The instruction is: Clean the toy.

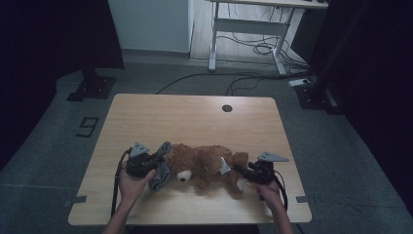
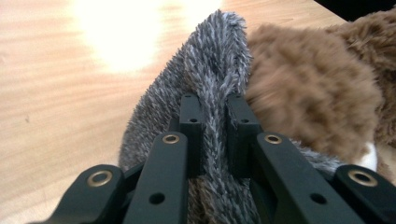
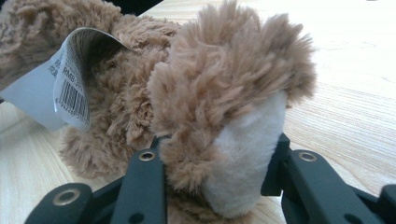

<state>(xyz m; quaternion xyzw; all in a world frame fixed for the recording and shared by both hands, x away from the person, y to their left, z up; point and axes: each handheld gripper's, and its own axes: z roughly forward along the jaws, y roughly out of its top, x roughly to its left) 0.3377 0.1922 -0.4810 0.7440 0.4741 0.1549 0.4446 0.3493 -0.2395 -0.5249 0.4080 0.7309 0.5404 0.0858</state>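
from the high view i'm seeing the brown teddy bear [image 1: 207,165] lying flat across the near half of the pale wooden table [image 1: 195,117], head toward my left. my left gripper [image 1: 157,161] is sitting at the head end, my right gripper [image 1: 243,176] at the foot end, a hand behind each.

the left gripper view is giving me what the overhead can't: the jaws are pinching a fold of grey cloth [image 2: 210,93], a shaggy, flecked grey-and-white pile, bunched into a ridge between the pads. it's pressing right against the bear's brown fur [image 2: 308,98], which is looking softer and curlier. from above that cloth [image 1: 161,170] is reading as a small grey lump beside the bear's head.

the right gripper view is showing me the jaws clamping on the bear's foot [image 3: 233,107]: tufty tan pile on top, a smooth cream sole [image 3: 247,154] facing the camera, squeezed between the black pads. a white paper tag [image 3: 60,84] with a barcode is curling off the body behind it; overhead it's just a pale sliver [image 1: 224,165].

wood grain is running in fine stripes, with glare washing out patches in both gripper views.
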